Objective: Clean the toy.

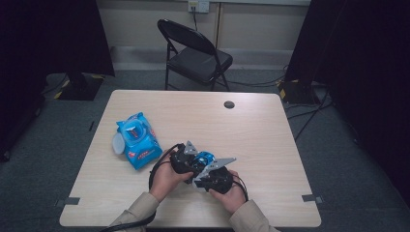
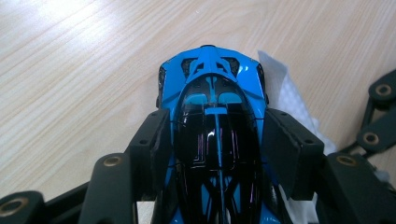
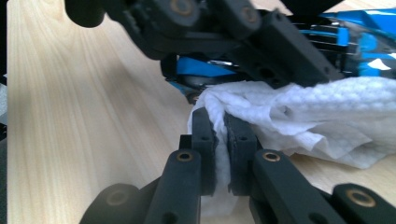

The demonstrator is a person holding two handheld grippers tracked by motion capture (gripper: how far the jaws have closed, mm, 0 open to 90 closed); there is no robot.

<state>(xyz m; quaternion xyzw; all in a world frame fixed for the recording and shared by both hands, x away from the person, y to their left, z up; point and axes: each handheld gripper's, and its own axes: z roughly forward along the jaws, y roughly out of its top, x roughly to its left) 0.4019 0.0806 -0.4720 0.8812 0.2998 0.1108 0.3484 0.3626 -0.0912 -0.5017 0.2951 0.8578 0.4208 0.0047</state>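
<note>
My left gripper [image 2: 217, 135] is clamped on the blue toy car [image 2: 215, 121] with a pad on each flank, nose sticking out past the jaws, near the desk's [image 1: 261, 125] front edge, while my right gripper [image 3: 222, 123] pinches the white wipe [image 3: 299, 112] tight, touching the car's side

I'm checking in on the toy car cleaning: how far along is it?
Done: a white wipe is out of the blue wipes pack. In hand: left gripper clamps the blue toy car; right gripper presses the wipe against its side. Left: how much remains unwiped can't be told.
</note>
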